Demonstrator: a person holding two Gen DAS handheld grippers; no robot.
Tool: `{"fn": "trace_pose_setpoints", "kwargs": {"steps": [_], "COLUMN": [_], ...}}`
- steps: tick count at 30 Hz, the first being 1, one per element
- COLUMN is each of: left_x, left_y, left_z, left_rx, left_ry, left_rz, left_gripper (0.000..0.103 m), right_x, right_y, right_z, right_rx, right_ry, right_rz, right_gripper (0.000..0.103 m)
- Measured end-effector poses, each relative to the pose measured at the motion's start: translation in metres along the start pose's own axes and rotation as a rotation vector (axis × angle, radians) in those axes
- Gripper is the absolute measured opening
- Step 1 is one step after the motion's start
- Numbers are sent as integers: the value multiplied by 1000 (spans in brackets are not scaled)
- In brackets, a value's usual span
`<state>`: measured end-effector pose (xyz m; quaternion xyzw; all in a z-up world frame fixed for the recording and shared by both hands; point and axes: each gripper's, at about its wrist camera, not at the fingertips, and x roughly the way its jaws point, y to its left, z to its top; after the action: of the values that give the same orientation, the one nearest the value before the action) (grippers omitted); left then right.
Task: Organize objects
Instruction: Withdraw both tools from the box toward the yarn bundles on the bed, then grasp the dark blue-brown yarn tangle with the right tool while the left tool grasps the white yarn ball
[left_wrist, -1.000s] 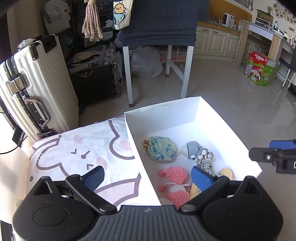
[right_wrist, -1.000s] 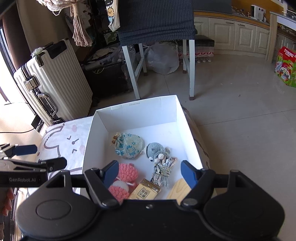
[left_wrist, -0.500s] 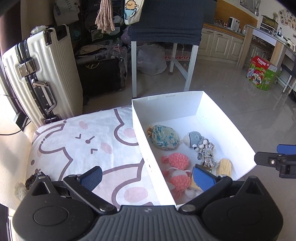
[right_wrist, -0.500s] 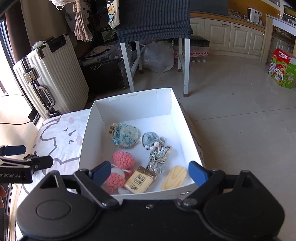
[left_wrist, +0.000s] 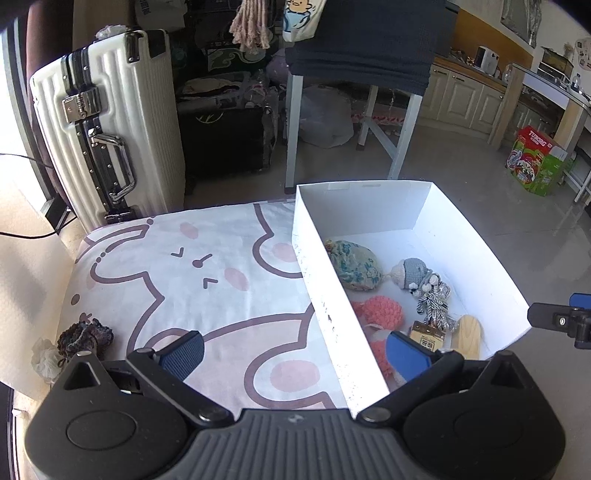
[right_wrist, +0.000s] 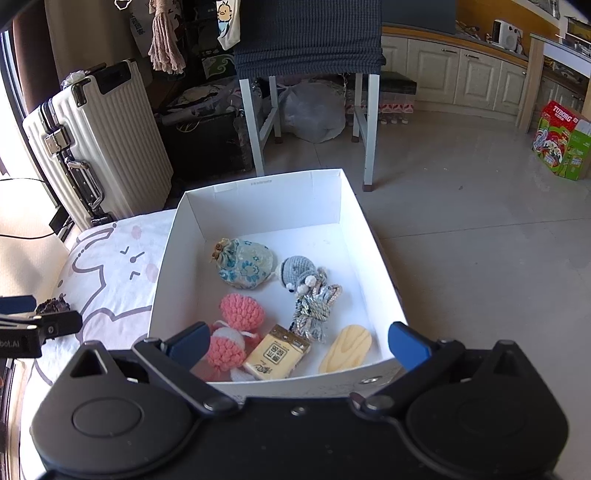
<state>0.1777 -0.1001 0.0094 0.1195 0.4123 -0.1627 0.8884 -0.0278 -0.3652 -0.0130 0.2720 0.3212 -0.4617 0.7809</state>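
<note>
left hand-held gripper (left_wrist: 293, 352): fingers wide apart, nothing between them, straddling the box's left wall near its front corner
right hand-held gripper (right_wrist: 297, 341): fingers wide apart, nothing held, over the box's front edge
white box (right_wrist: 258, 192): open top, sits on right side of the cartoon-print sheet (left_wrist: 207, 280), touching it
floral pouch (right_wrist: 245, 263): in box, back left
grey crochet toy (right_wrist: 293, 272): just right of pouch, touching the rope tassel (right_wrist: 314, 308)
pink crochet balls (right_wrist: 236, 326): front left in box, two, one behind the other
tan card packet (right_wrist: 277, 352): front middle, beside the balls
wooden piece (right_wrist: 345, 349): front right, flat on box floor
dark scrunchie (left_wrist: 85, 336): on sheet's left edge, well apart from box
suitcase (left_wrist: 107, 125): upright on floor behind the sheet
</note>
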Motion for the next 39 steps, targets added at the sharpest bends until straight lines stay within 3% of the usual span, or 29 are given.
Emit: {"fn": "trace_pose_setpoints", "kwargs": {"steps": [15, 27, 39], "left_x": [-30, -61, -66], "left_y": [105, 171, 232], "left_z": [-20, -33, -49], "left_rx": [-146, -262, -315], "left_ry": [-15, -50, -8], "left_rz": [158, 232, 349], "left_gripper": [103, 103, 103], "right_x": [19, 28, 47], "right_y": [82, 161, 236], "right_z": [16, 19, 17], "right_rx": [-65, -153, -220], "right_ry": [-12, -16, -12], "right_rz": [112, 225, 356], "right_gripper": [103, 103, 103]}}
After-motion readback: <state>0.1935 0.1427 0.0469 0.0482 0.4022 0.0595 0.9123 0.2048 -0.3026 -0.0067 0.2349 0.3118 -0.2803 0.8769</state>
